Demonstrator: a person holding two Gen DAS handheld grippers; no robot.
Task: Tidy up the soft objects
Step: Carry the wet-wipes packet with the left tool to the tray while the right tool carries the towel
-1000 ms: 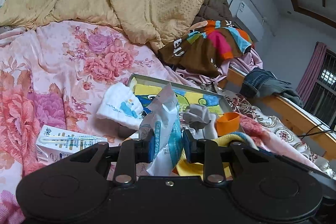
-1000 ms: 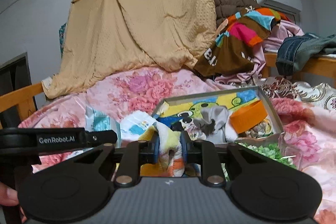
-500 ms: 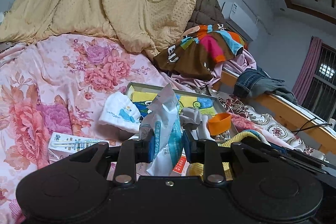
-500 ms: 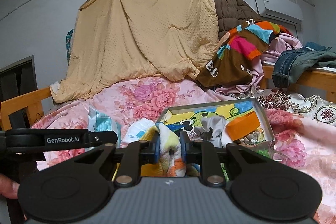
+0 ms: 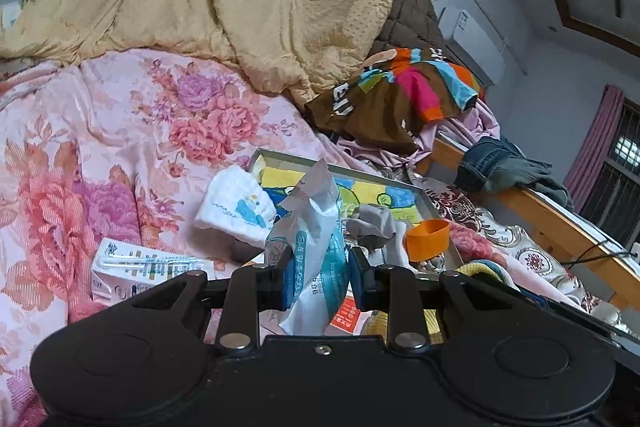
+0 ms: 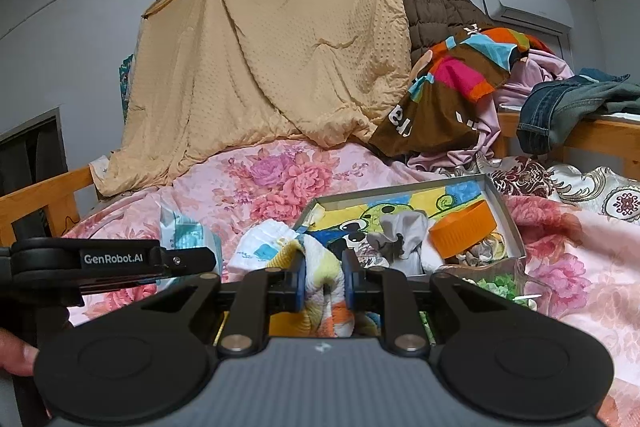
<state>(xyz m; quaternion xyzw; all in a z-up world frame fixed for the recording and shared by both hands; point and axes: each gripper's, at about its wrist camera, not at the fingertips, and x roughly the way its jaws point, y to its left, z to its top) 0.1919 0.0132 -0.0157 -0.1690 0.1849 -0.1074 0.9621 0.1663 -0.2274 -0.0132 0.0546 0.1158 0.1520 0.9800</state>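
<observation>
Fingers (image 5: 286, 277) of left gripper (image 5: 318, 279) clamp tissue pack (image 5: 316, 247); right gripper (image 6: 323, 285) pinches yellow towel (image 6: 322, 275) — box (image 6: 500, 215) partly filled, white cloth (image 5: 236, 205) left on bed (image 5: 120, 147).

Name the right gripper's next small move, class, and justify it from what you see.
Probably carry the yellow patterned cloth forward over the open box before releasing. The right gripper is shut on it short of the box, where a grey cloth already lies.
</observation>
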